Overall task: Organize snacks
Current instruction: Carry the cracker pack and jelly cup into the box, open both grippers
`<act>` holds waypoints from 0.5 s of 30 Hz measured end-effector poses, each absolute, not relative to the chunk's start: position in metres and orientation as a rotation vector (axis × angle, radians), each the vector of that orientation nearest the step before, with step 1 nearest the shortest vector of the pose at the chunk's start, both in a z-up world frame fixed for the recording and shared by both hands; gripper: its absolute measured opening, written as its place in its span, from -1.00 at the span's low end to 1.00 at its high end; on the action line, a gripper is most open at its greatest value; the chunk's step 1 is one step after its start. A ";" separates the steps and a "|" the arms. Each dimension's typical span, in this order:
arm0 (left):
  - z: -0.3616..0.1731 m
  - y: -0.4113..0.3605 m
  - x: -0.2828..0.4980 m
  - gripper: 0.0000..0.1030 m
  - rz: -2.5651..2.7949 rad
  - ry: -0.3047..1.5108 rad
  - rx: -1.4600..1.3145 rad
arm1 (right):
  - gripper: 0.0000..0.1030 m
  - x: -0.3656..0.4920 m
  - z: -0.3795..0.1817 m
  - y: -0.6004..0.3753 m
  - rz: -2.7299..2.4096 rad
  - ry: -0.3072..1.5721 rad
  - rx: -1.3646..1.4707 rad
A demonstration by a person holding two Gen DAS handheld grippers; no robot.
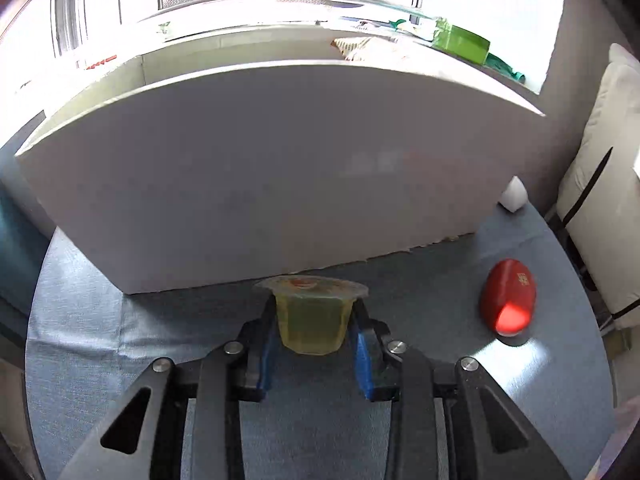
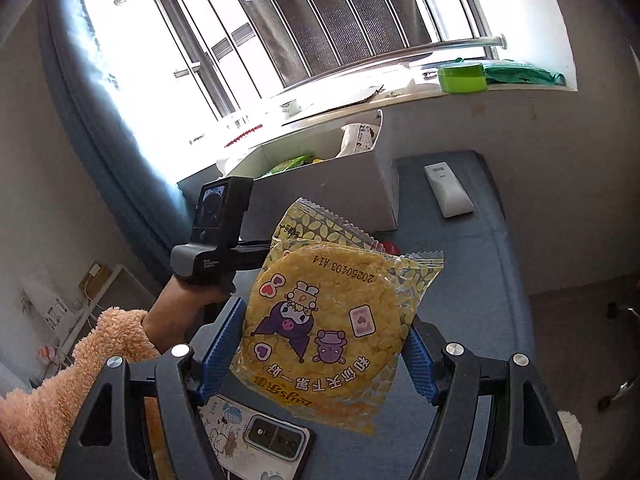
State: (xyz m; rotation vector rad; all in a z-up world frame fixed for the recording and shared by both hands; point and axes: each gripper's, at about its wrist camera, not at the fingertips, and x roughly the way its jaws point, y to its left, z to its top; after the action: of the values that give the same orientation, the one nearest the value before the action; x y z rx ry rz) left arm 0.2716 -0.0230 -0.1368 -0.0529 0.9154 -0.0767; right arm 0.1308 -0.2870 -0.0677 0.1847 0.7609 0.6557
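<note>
A small translucent yellow jelly cup (image 1: pixel 311 320) with a foil lid sits between the blue pads of my left gripper (image 1: pixel 314 314), which is shut on it just above the blue cloth. Close behind it stands the tall white box (image 1: pixel 280 168). In the right wrist view my right gripper (image 2: pixel 324 320) is shut on a yellow cracker packet (image 2: pixel 328 328) printed with cartoon figures, held up over the table. A second similar packet lies behind the first. The white box (image 2: pixel 340 188) is open at the top with several snack packs inside. A hand holds the left gripper's body (image 2: pixel 216 232).
A red egg-shaped thing (image 1: pixel 508 300) lies on the cloth to the right of the cup. A phone (image 2: pixel 256 436) lies under the right gripper. A white remote (image 2: pixel 448 190) rests right of the box. A green tub (image 2: pixel 460 76) stands on the windowsill.
</note>
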 end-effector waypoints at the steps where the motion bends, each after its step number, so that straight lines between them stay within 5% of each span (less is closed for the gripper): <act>1: -0.129 -0.021 0.262 -0.31 -0.086 0.894 -0.053 | 0.50 0.132 -0.068 -0.285 0.661 0.759 0.185; 9: -0.039 0.014 0.204 -0.31 -0.150 0.659 -0.137 | 0.50 0.161 -0.059 -0.249 0.731 0.750 0.176; 15: 0.020 0.043 0.235 -0.31 -0.139 0.546 -0.142 | 0.51 0.227 -0.024 -0.213 0.771 0.724 0.202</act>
State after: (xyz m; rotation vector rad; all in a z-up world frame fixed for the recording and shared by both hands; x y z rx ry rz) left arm 0.2353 0.0429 0.0198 -0.1422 0.5462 -0.1394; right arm 0.2268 -0.2135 -0.0236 0.2022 0.7238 0.7710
